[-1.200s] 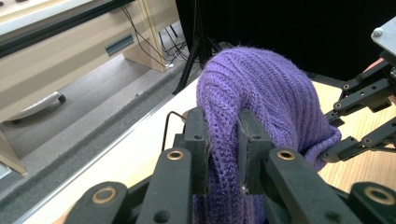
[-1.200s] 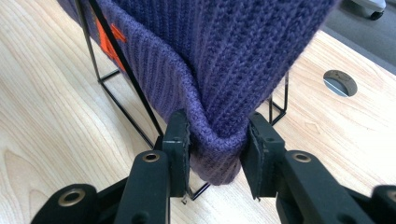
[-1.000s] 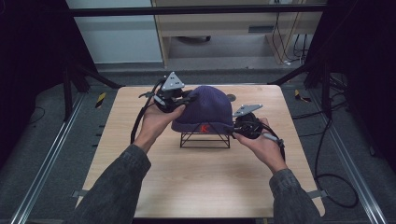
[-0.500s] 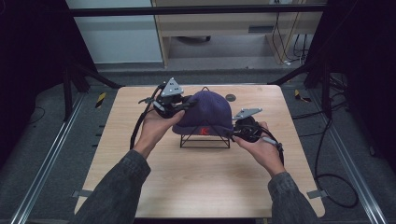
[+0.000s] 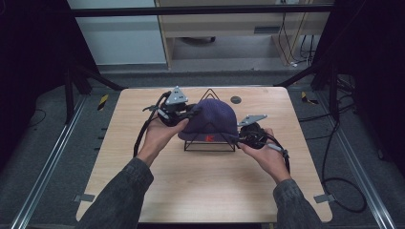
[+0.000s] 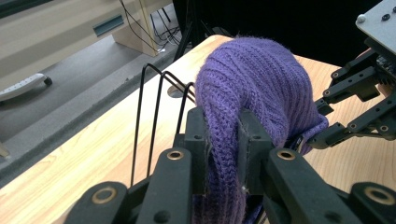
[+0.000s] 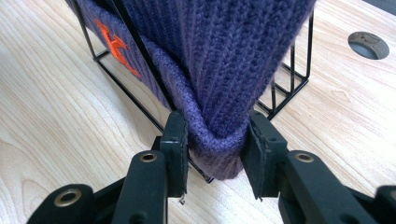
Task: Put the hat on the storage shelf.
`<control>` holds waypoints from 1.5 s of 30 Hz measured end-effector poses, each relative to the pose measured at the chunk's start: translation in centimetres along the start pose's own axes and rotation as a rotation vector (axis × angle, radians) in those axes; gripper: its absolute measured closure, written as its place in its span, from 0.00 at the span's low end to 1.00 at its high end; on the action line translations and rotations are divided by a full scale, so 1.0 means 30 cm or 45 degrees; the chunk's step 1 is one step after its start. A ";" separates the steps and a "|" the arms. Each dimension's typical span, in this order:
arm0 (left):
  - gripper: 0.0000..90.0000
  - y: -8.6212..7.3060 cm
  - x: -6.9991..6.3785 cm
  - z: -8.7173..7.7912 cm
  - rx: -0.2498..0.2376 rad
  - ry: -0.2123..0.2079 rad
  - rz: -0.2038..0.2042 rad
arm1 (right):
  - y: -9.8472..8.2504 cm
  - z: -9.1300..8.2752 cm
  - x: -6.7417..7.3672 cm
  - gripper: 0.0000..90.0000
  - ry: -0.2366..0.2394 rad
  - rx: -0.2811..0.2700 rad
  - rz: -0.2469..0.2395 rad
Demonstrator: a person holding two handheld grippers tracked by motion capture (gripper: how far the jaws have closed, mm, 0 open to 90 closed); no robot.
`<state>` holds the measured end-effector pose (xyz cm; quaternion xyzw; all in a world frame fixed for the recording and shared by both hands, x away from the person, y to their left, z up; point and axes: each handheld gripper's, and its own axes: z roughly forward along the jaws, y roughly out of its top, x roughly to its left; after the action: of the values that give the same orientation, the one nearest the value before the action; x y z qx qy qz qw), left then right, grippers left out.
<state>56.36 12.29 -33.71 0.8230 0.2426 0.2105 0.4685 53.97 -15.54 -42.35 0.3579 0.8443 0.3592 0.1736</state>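
Note:
A purple knit beanie [image 5: 212, 120] with an orange mark on its cuff is draped over a black triangular wire rack [image 5: 210, 143] at the middle of the table. My left gripper [image 5: 191, 112] is shut on the beanie's left side, pinching a fold of knit [image 6: 223, 154] between its jaws. At the beanie's right edge, my right gripper [image 5: 240, 137] is shut on the folded cuff [image 7: 215, 144], close to the rack's wires [image 7: 289, 88]. The rack's peak [image 5: 208, 91] pokes up behind the beanie. The right gripper [image 6: 359, 107] also shows far off in the left gripper view.
The wooden table [image 5: 200, 191] has a round grommet hole [image 5: 235, 99] behind the rack. Metal rails run along both sides of the table, and cables lie on the floor at the right. A cabinet stands behind.
Both grippers have lowered the beanie slightly and shifted it back over the rack; the left gripper moved a little toward the far side. Both grips held.

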 end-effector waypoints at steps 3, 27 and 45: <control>0.85 -0.009 0.000 0.001 0.003 0.001 -0.004 | 0.002 0.002 -0.001 0.70 -0.002 0.004 0.001; 0.53 -0.070 0.004 0.003 0.017 0.065 -0.089 | -0.045 -0.032 -0.024 0.53 -0.022 -0.002 0.066; 0.11 -0.057 -0.071 -0.063 0.053 0.025 -0.049 | -0.045 -0.138 0.016 0.21 -0.094 -0.100 0.093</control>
<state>53.24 13.05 -34.56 0.8258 0.2672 0.2043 0.4526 50.73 -17.83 -40.53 0.3945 0.8088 0.3848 0.2053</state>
